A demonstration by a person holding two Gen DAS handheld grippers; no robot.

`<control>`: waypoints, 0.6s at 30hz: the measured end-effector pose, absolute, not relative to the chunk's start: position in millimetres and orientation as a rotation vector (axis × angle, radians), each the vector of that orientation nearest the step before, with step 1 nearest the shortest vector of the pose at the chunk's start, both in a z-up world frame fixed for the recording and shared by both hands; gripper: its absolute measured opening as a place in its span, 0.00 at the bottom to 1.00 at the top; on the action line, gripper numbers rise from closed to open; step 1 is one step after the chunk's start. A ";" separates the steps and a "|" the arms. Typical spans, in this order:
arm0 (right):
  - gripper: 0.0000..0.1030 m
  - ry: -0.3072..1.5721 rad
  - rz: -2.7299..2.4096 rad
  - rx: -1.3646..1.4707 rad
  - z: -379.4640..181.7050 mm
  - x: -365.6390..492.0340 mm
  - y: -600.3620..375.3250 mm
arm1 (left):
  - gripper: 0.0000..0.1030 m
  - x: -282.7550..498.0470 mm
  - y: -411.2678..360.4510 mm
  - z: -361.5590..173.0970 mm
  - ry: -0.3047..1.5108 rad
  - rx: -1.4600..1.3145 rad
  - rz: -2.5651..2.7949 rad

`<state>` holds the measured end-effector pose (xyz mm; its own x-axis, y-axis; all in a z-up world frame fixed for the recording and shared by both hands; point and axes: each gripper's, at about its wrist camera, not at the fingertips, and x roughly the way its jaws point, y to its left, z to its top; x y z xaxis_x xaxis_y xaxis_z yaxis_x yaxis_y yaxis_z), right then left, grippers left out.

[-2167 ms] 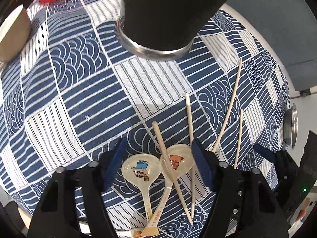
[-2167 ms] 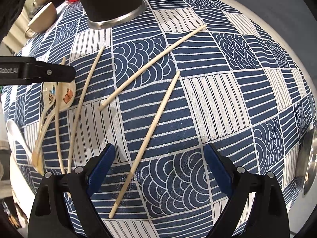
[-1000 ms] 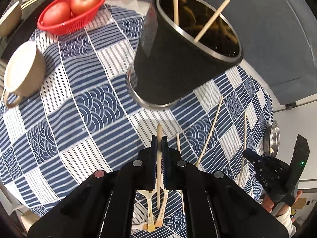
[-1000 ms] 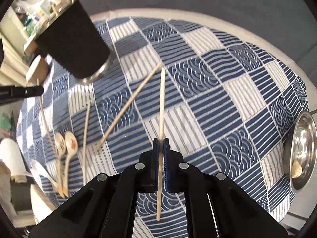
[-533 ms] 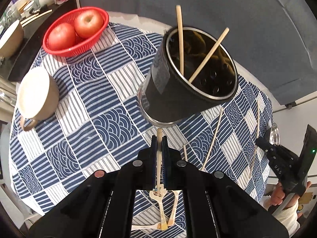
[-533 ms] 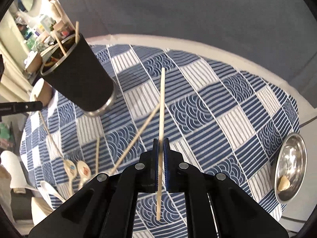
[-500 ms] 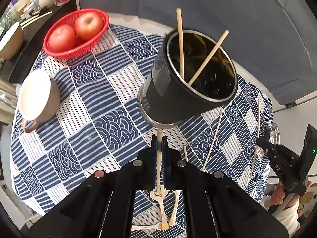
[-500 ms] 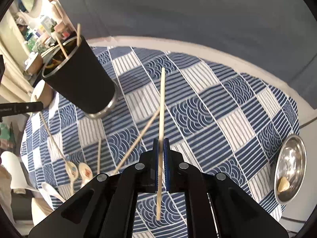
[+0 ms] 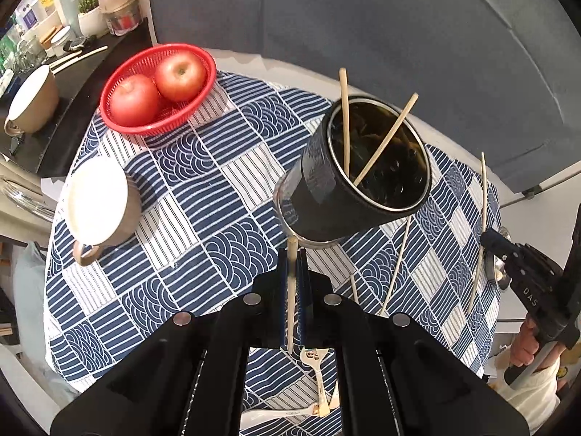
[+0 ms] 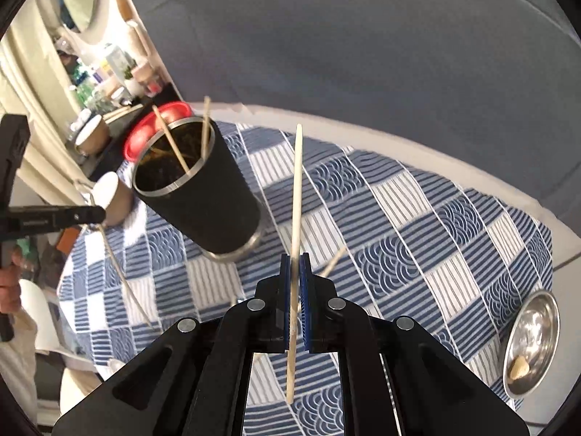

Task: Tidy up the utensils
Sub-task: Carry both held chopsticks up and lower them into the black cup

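Note:
A black utensil holder (image 9: pixel 357 178) with a steel rim stands on the blue patterned cloth and holds two chopsticks; it also shows in the right wrist view (image 10: pixel 198 189). My left gripper (image 9: pixel 292 265) is shut on a chopstick (image 9: pixel 291 290), held above the table just in front of the holder. My right gripper (image 10: pixel 295 265) is shut on another chopstick (image 10: pixel 296 196), raised to the right of the holder. One loose chopstick (image 9: pixel 395 269) and two spoons (image 9: pixel 317 374) lie on the cloth.
A red basket (image 9: pixel 120 116) with two apples stands at the far left. A brown mug (image 9: pixel 100 207) sits on the left of the cloth. A small steel dish (image 10: pixel 532 341) sits at the table's right edge. A grey sofa back lies behind the table.
Both grippers closed on chopsticks and lifted them off the cloth. Both have risen, so the holder's open top now shows in both views.

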<state>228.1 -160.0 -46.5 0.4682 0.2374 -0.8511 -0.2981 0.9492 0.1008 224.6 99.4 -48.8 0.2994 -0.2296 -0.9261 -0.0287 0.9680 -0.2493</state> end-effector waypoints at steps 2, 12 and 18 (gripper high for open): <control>0.05 1.011 0.339 -0.072 -38.9 230.6 -155.1 | 0.05 224.7 105.3 -41.3 1.239 -0.262 -0.157; 0.05 0.908 0.395 -0.105 0.2 254.5 -128.6 | 0.05 243.1 128.3 11.2 1.139 -0.273 -0.146; 0.05 0.859 0.445 -0.106 17.0 271.3 -106.9 | 0.05 260.3 125.8 46.3 1.102 -0.206 -0.124</control>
